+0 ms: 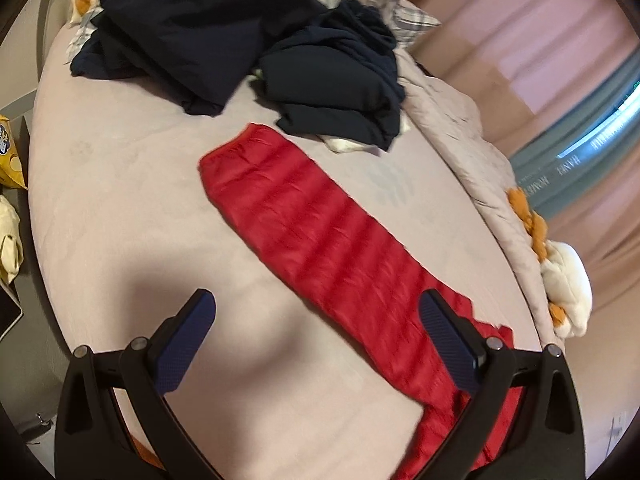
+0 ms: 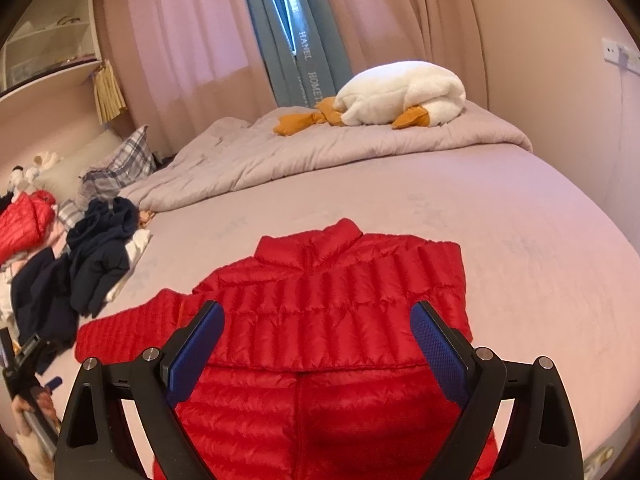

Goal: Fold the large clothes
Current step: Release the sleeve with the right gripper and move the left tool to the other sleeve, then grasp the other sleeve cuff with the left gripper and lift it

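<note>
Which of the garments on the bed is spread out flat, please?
The red jacket, lying flat with one sleeve stretched out. The dark clothes beyond it are only crumpled heaps.

1. Bed [image 2: 460, 208]: mauve sheet, fills most of the rm.
2. Grey quilt [image 2: 280, 152] bunched along far edge w/ white plush duck [image 2: 404, 92] on top.
3. Pink curtains [image 2: 192, 52] behind; daylight thru narrow gap.
4. White shelves [image 2: 48, 44] upper left; wall socket [image 2: 620, 54] right.

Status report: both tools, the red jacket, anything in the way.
Left tool open, right tool open, both empty. Red jacket flat on bed, one sleeve out. Dark clothes pile beyond sleeve end.
</note>
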The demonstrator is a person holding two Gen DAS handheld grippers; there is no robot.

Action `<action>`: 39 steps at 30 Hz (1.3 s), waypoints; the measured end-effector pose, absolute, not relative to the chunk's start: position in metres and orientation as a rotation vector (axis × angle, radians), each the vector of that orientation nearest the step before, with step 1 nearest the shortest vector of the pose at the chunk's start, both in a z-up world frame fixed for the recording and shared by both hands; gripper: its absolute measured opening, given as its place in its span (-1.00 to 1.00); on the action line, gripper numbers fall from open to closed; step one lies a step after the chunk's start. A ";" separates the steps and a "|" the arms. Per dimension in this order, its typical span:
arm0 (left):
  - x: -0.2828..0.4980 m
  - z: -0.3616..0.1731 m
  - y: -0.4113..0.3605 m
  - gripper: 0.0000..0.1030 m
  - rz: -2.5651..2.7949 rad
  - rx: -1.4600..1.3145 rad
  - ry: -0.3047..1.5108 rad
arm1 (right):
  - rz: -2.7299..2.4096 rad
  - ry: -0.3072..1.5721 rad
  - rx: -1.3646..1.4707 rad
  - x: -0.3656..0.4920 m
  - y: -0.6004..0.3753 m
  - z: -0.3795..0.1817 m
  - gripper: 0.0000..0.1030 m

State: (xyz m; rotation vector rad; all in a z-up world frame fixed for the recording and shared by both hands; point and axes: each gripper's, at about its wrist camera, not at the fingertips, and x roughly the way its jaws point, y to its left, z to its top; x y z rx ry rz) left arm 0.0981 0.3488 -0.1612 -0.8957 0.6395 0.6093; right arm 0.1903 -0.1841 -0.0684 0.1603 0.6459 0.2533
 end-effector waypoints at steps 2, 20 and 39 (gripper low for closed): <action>0.100 -0.166 0.358 0.95 0.631 -0.907 0.641 | 0.245 0.650 0.159 0.192 -0.184 -0.069 0.81; 0.104 -0.214 0.431 0.62 0.711 -1.081 0.622 | 0.203 0.675 0.141 0.199 -0.171 -0.074 0.81; 0.122 -0.227 0.441 -0.83 0.698 -1.078 0.500 | 0.147 0.697 0.174 0.192 -0.184 -0.083 0.81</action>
